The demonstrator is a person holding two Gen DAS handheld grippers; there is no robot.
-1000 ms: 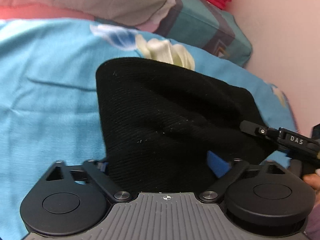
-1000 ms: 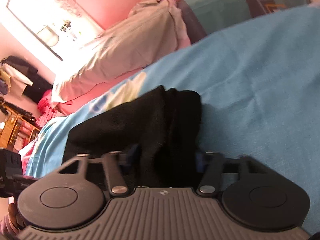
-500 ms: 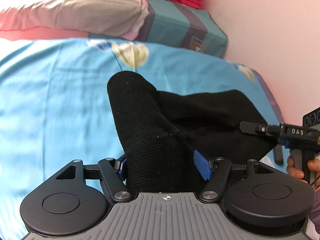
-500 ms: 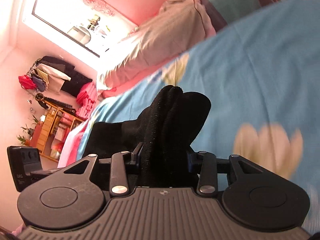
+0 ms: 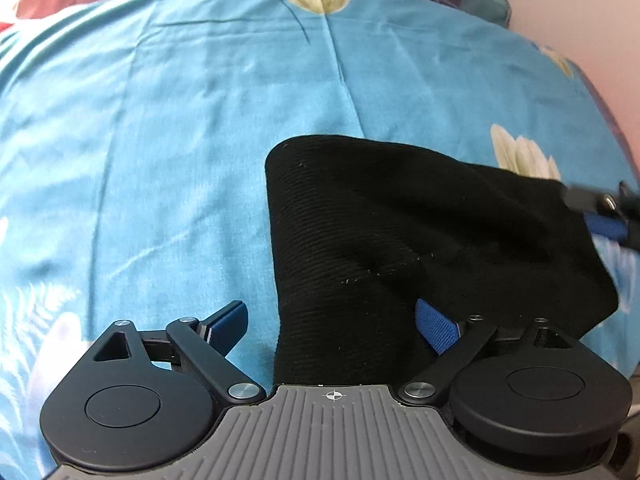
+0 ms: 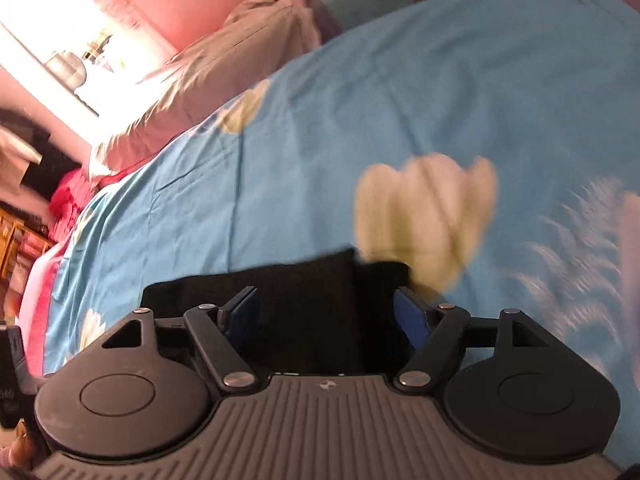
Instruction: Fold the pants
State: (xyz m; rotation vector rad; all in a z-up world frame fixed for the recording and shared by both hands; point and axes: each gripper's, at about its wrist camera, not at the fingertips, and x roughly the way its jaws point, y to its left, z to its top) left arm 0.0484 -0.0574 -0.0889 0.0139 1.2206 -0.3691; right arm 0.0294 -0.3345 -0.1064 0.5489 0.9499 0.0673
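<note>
Both tongs, left tongs (image 5: 332,326) and right tongs (image 6: 326,314), stand wide, the right having just opened, so I release the black pants (image 5: 400,248) folded onto the bed (image 5: 160,140).

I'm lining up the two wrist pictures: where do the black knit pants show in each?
Left wrist: black knit pants fill lower centre to right, between the left gripper's open fingers.
Right wrist: pants low centre, between the right gripper's open fingers.
Shared landmark: blue flowered bedsheet.
</note>
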